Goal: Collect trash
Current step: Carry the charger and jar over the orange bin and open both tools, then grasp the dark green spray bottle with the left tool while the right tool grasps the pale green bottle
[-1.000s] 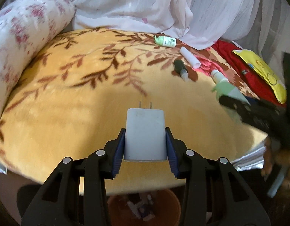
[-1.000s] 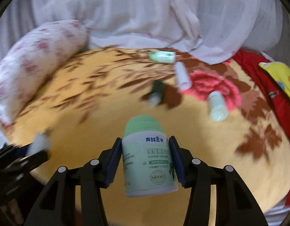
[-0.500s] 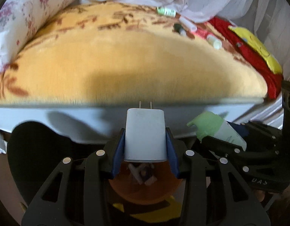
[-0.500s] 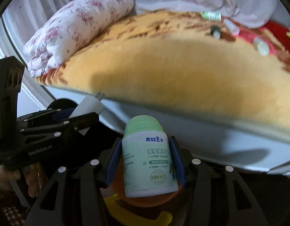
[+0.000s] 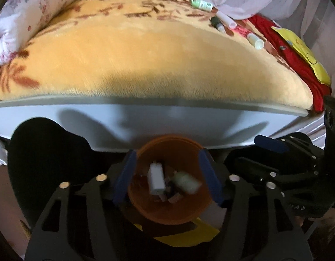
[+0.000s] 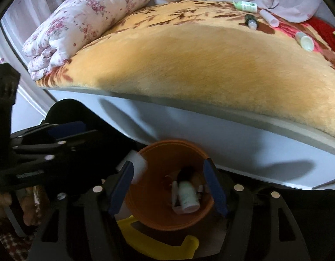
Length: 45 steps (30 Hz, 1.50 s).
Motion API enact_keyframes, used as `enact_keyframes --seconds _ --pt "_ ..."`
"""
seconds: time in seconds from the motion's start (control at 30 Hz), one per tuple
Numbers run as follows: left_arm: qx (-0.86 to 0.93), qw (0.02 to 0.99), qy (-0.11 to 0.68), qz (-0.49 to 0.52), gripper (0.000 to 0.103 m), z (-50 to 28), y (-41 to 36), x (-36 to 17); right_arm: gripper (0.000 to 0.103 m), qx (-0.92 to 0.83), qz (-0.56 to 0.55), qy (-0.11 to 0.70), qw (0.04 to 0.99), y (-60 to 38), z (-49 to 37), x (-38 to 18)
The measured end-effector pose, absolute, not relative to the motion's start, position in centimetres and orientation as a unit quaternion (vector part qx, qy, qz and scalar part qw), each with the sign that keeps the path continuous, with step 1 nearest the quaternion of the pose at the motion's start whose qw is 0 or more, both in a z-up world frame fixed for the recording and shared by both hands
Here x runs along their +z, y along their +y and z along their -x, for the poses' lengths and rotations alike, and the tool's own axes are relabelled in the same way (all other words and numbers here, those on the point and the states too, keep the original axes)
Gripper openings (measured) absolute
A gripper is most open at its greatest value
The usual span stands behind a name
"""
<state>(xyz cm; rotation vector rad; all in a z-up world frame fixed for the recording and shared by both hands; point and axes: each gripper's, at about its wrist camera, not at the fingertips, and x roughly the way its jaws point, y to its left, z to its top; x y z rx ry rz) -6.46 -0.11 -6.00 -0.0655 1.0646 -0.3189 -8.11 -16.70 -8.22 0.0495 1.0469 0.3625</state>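
Observation:
An orange bin (image 5: 185, 212) (image 6: 150, 204) stands on the floor below the bed edge. My left gripper (image 5: 167, 177) is open and empty right above it. The white charger plug (image 5: 156, 179) is blurred inside the bin, beside the green-capped bottle (image 5: 186, 180). My right gripper (image 6: 168, 183) is open and empty above the bin too. The bottle (image 6: 187, 196) lies among other trash in the bin. The plug (image 6: 138, 168) shows as a white blur at the rim. On the bed remain a green tube (image 5: 201, 4) (image 6: 246, 6), a dark vial (image 5: 217, 24) (image 6: 251, 21), a white tube (image 5: 227, 20) (image 6: 269, 18) and a small bottle (image 5: 255, 41) (image 6: 304, 41).
The orange leaf-patterned blanket (image 5: 156, 54) (image 6: 211, 61) covers the bed, with a white bed frame (image 5: 167, 119) below. A floral quilt (image 6: 84, 21) lies at the left. A red cloth (image 5: 293, 58) and a yellow pack (image 5: 302, 54) lie at the right. A yellow handle (image 6: 158, 245) lies under the bin.
Both grippers moved from over the bed down to the bin and opened. The plug left my left gripper and the bottle left my right gripper, both dropping into the bin.

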Motion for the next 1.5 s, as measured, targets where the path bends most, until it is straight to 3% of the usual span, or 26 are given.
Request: enact_keyframes --seconds 0.27,0.4,0.57,1.03,1.17,1.23,1.27,1.3,1.5 --pt "-0.17 0.866 0.47 0.013 0.067 4.6 -1.8 -3.4 0.067 0.158 -0.042 0.456 0.875 -19.3 7.1 -6.1" --pt "-0.187 0.886 0.425 -0.01 0.077 2.2 -4.7 -0.6 0.07 0.128 -0.054 0.41 0.901 -22.1 6.0 -3.8" --pt "-0.205 0.899 0.385 -0.03 0.078 -3.3 -9.9 1.9 0.071 0.082 -0.056 0.369 0.924 -25.5 4.6 -1.7" --pt "-0.161 0.879 0.447 -0.035 0.077 -22.3 -23.8 -2.2 0.072 0.016 -0.07 0.333 0.94 -32.8 3.8 -0.5" --pt "-0.139 0.875 0.463 -0.038 0.073 -25.1 -25.1 -3.5 0.072 0.007 -0.077 0.332 0.94 -34.0 3.5 -0.5" --pt "-0.13 0.872 0.471 -0.043 0.064 -26.1 -25.5 -4.1 0.072 0.006 -0.079 0.333 0.94 -34.3 3.2 -0.6" --pt "-0.129 0.865 0.482 -0.046 0.045 -26.7 -25.7 -4.7 0.072 0.006 -0.08 0.333 0.939 -34.4 3.0 -0.6" --pt "-0.132 0.86 0.491 -0.044 0.038 -27.0 -25.6 -5.0 0.072 0.005 -0.08 0.334 0.939 -34.4 2.9 -0.6" --pt "-0.161 0.873 0.46 -0.029 0.037 -24.0 -23.1 -3.2 0.072 -0.001 -0.072 0.328 0.942 -34.5 1.4 -0.1"
